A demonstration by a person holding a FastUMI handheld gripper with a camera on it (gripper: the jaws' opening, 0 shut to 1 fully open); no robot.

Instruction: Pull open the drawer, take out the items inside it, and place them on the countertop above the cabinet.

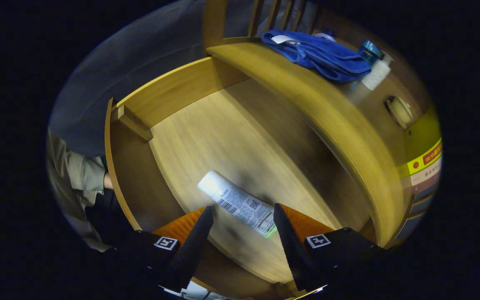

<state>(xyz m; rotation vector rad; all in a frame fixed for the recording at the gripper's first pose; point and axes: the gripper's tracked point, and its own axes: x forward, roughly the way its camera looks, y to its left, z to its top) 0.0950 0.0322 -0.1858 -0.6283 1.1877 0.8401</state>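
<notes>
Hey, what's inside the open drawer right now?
One white tube lies on the floor of the drawer, between and just ahead of the open gripper fingers, untouched. The part under the countertop is shadowed, and the fingers cover the nearest strip.

The drawer [223, 137] is seen pulled open, its wooden floor bare but for a white tube [240, 204] lying flat between and just ahead of the spread jaws of the gripper [243, 216]. Open room is left beyond the tube. The way is bounded by the drawer walls and the tabletop [327, 112] edge, where a blue cloth [319, 56] and a bottle [373, 75] are set
</notes>
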